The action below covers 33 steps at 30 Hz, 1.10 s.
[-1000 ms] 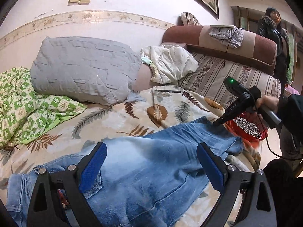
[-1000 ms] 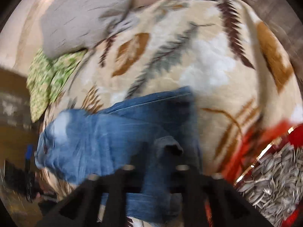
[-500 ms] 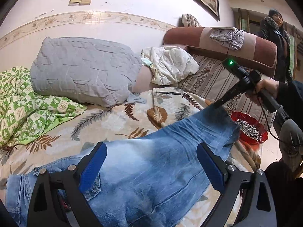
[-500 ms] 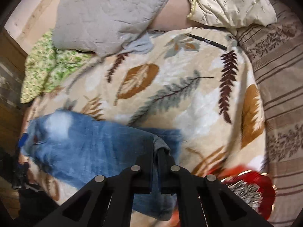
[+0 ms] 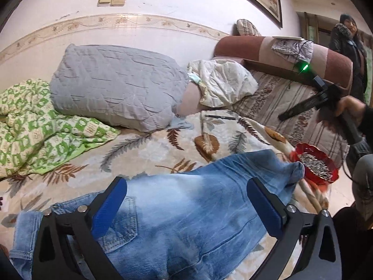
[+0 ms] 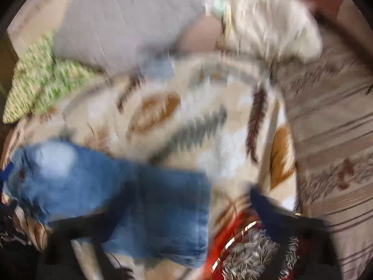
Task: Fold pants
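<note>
we find the jeans [image 5: 186, 210] lying folded on the leaf-print blanket [image 5: 144, 149] directly beneath our left gripper [image 5: 186, 200], its jaws spread and empty, while our right gripper [image 5: 300, 110] hangs raised ahead-right, its jaw state indeterminable through blur.

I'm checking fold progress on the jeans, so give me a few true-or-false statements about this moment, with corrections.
1. The jeans lie on a leaf-print blanket. True.
2. The left gripper is clamped on denim. False: its jaws stand wide open above the jeans.
3. A red bowl of sunflower seeds sits past the jeans' end. True.
4. The right gripper grips the jeans. False: in the left wrist view it is raised, clear of them.
</note>
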### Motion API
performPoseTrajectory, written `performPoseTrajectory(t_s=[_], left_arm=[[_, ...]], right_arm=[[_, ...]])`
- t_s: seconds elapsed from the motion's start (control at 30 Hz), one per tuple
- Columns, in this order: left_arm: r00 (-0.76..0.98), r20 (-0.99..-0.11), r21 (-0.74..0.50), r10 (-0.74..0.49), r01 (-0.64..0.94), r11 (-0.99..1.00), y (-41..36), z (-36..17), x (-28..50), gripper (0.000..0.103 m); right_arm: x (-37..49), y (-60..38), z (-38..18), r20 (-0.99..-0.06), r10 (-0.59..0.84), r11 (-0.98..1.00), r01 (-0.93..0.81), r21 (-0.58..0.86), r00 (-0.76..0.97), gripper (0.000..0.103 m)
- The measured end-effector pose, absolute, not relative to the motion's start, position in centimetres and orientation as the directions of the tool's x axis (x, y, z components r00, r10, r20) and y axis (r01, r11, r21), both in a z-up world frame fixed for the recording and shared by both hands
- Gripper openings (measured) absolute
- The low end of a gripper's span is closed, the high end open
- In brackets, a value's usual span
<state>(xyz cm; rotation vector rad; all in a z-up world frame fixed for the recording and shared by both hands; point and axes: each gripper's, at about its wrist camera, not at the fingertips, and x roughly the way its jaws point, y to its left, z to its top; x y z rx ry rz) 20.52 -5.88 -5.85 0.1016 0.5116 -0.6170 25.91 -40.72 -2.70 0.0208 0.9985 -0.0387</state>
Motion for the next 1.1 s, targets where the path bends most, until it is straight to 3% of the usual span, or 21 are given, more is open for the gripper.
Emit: performPoseTrajectory(t_s=[0.1,0.27,0.4,0.53,0.8,0.87,1.1], left_arm=[[0.702,-0.496,-0.053,-0.511,0.563,0.825,-5.8,-5.9,20.3,0.103],[0.752,-0.479,-0.020,-0.453,0.507,0.862,-4.9,-5.4,19.0,0.103],[0.787,-0.504,-0.041,-0.356,0.390,0.920,-3.9,-5.5,18.3,0.103],[0.793,-0.553,-0.049,-0.256,0.275,0.960,-3.0,-5.7,16.5,0.103],[0.775,-0.618,0.003,-0.131,0.169,0.986,-1.2,-7.4,10.4,0.103],[0.779,-0.617,0.003,-0.113,0.146,0.989,-0.9,-7.8,9.6,0.103],[0.770,-0.626,0.048,-0.123,0.196,0.979,-3.0,-9.0,9.5,0.103]], right_arm=[[26.0,-40.1,-2.4,-0.833,-0.098,0.994,0.085,-0.062,0.544,0.103],[22.6,-39.3,-0.4,-0.714,-0.050,0.986,0.150,0.078,0.699,0.103],[19.5,-36.1,-0.5,-0.624,-0.064,0.982,0.161,0.100,0.778,0.103],[15.8,-32.4,-2.1,-0.544,-0.076,0.985,0.149,0.091,0.836,0.103],[9.9,-29.7,-7.9,-0.431,-0.034,0.967,0.139,0.214,0.902,0.103],[9.1,-29.7,-9.2,-0.428,-0.028,0.962,0.140,0.233,0.903,0.103],[8.1,-33.8,-12.7,-0.582,0.027,0.865,0.273,0.421,0.813,0.103]])
